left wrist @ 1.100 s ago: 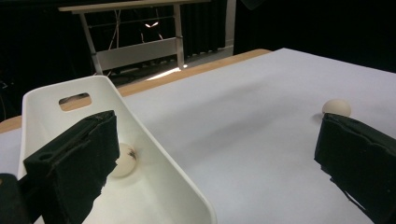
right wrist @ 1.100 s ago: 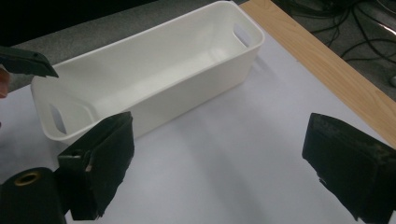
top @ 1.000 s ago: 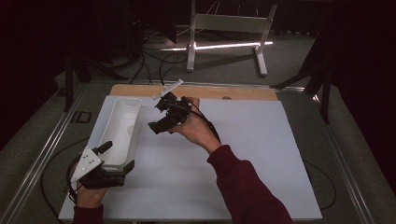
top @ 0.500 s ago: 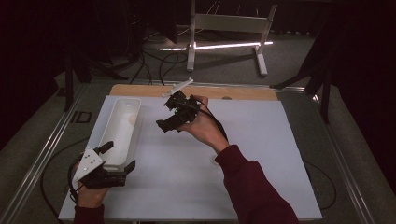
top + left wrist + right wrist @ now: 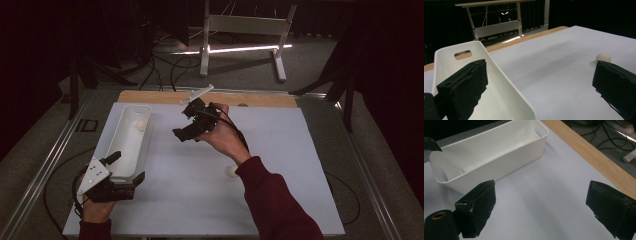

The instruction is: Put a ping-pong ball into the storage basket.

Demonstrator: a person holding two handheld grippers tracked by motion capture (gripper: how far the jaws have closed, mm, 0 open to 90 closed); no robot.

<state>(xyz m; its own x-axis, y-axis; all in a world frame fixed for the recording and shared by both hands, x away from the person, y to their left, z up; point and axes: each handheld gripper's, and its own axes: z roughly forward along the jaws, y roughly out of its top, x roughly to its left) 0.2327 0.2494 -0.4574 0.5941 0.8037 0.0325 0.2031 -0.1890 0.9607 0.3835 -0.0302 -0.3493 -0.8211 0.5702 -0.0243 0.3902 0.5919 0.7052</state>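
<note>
- White bin [image 5: 126, 145] lies lengthwise along the left part of the white table sheet [image 5: 280, 200], its near end between the jaws of the left gripper [image 5: 122, 170].
- One jaw of that gripper sits inside the bin and the other outside it, over the sheet; in the left gripper view the jaws stand wide apart, with the bin's wall [image 5: 506, 90] between them, and I cannot tell whether either jaw touches it.
- The bin is a long, smooth plastic trough with rounded corners and a slot handle [image 5: 462, 53] cut in the far end wall; the right gripper view shows a like slot [image 5: 537, 131] at one end.
- A small pale ball [image 5: 140, 125] rests inside the bin near its far end.
- A second pale ball [image 5: 231, 171] lies on the bare sheet, well apart from the bin and close beside the person's right forearm [image 5: 260, 185]; the left gripper view shows it [image 5: 603, 57] just beyond the outer jaw.
- The right gripper [image 5: 192, 122] is held above the sheet, right of the bin's far half, pointed toward the bin; its jaws gape wide with nothing between them.
- A wooden strip [image 5: 260, 99] runs along the table's far edge, and beyond it a white frame stand [image 5: 245, 30] and loose cables [image 5: 165, 60] sit on the dark floor.
- Nothing lies on the sheet between the right gripper and the bin's long side wall [image 5: 499, 163].
</note>
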